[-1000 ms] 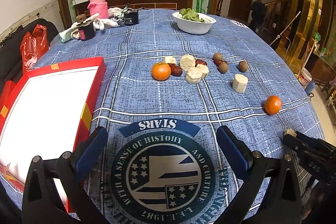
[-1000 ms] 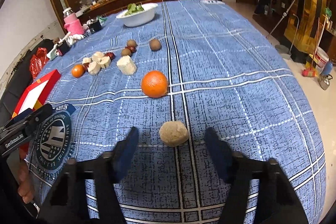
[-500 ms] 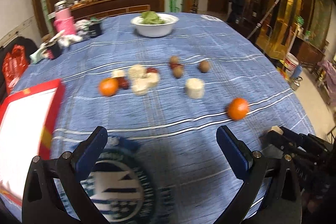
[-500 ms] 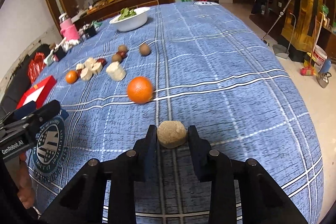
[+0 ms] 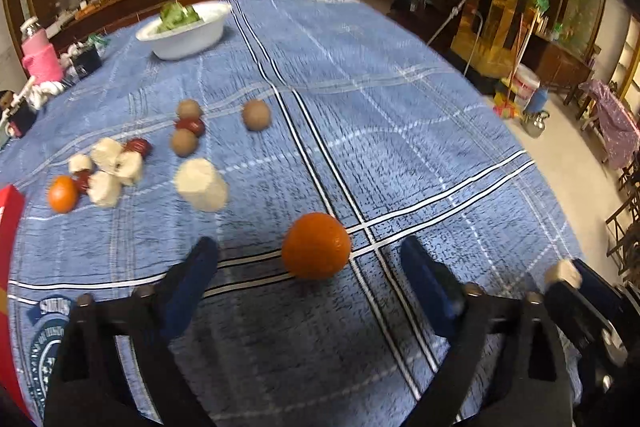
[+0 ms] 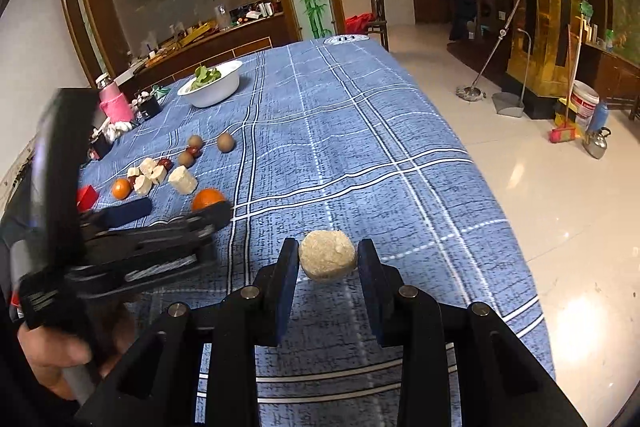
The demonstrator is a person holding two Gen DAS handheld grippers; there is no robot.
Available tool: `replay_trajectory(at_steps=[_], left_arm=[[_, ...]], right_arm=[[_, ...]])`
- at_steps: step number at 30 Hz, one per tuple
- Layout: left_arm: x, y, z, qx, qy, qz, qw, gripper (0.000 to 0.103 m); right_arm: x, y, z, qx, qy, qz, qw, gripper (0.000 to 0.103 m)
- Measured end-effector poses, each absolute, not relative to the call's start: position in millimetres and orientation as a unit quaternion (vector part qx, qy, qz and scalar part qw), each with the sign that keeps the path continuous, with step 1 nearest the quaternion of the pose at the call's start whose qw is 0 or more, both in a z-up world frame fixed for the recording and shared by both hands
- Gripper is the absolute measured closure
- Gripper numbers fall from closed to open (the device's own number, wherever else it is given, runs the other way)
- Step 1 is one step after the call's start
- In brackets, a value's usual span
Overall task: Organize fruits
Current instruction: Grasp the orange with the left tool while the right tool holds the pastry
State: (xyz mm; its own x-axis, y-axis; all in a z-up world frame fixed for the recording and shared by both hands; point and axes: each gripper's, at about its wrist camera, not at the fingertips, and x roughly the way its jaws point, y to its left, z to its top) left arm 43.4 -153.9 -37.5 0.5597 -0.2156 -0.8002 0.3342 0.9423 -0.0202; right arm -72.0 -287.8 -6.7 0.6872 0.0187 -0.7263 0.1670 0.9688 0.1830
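Left wrist view: left gripper (image 5: pixel 308 267), a second back wide over the printed emblem, now closing around the near orange (image 5: pixel 316 245), pads not yet touching; second fruit nearly secured. Right wrist view: right gripper (image 6: pixel 328 267) clamped on the beige lump (image 6: pixel 328 255), lifted, right of that orange; only here visible: the hand (image 6: pixel 52 359) beneath the left tool.

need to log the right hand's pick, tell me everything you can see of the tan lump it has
The tan lump is roundish and a bit lumpy, with a rough, grainy, matte beige surface. It sits clamped between the two dark blue pads of the right hand-held gripper, one pad on each side, above the blue plaid tablecloth near the table's near edge. What it is exactly can't be told.
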Motion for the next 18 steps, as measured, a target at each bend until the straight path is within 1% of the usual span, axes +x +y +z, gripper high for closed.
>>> replay_trajectory(at_steps=[1, 2, 3, 6, 12, 18], left_arm=[[45, -156, -42, 0.07, 0.451, -0.153, 0.877, 0.046], [45, -156, -43, 0.071, 0.447, -0.148, 0.88, 0.056], [43, -155, -42, 0.072, 0.442, -0.146, 0.882, 0.072], [40, -141, -36, 0.055, 0.447, -0.141, 0.882, 0.072], [22, -95, -18, 0.035, 0.419, -0.113, 0.9, 0.072], [23, -41, -21, 0.007, 0.422, -0.061, 0.904, 0.072]], right_arm=[[-72, -288, -6, 0.119, 0.393, -0.039, 0.911, 0.072], [-72, -288, -5, 0.119, 0.392, -0.038, 0.911, 0.072], [-73, -287, -4, 0.118, 0.391, -0.036, 0.912, 0.072], [-71, -281, -2, 0.114, 0.389, -0.029, 0.914, 0.072], [-64, -252, 0, 0.1, 0.391, -0.005, 0.915, 0.072], [-51, -208, -3, 0.083, 0.387, 0.029, 0.918, 0.072]])
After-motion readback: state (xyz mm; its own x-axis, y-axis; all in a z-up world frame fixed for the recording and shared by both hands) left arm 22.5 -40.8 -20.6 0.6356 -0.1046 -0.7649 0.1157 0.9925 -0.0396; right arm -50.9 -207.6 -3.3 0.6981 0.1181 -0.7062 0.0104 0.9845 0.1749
